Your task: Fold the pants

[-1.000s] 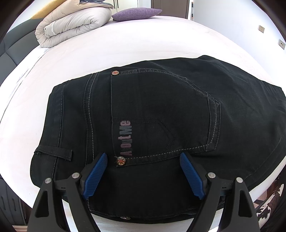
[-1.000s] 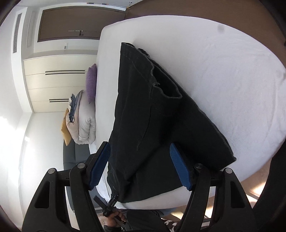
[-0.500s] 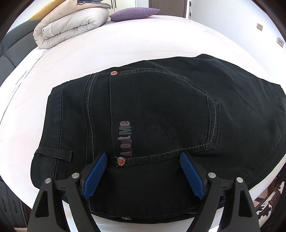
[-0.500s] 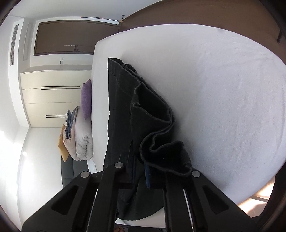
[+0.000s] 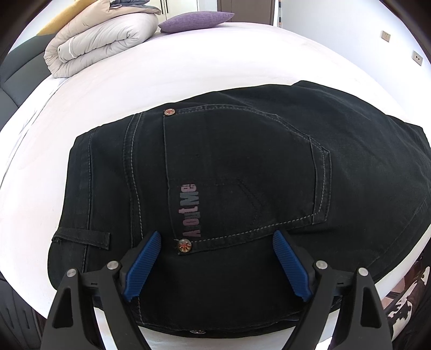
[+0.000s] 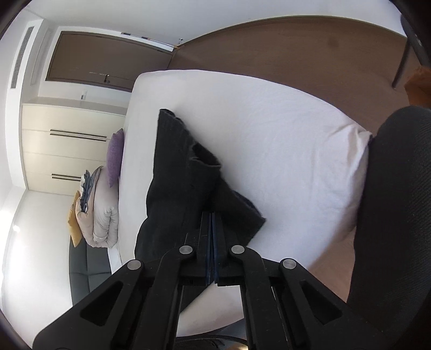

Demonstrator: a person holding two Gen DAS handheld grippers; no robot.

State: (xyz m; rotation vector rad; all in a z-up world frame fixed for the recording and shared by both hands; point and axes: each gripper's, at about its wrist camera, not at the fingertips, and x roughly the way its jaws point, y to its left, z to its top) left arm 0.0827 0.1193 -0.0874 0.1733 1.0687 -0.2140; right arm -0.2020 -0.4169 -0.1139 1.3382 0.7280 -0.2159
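Black jeans (image 5: 242,175) lie on the white bed (image 5: 188,67), back pocket and "AboutMe" print facing up, waistband to the left. My left gripper (image 5: 216,239) is open just above the seat of the jeans, blue pads either side of the pocket's lower rivet. In the right wrist view my right gripper (image 6: 211,215) is shut on the leg end of the jeans (image 6: 183,172) and holds it raised off the bed (image 6: 269,134), the cloth bunched and draping down from the jaws.
A folded beige duvet (image 5: 102,40) and a purple pillow (image 5: 194,20) lie at the far end of the bed. A dark headboard (image 5: 16,67) is at left. A black chair (image 6: 396,202) stands by the bed's corner, on wooden floor (image 6: 296,53).
My right gripper closed on the leg end of the jeans and lifted it off the bed. My left gripper has stayed open over the seat, almost unmoved.
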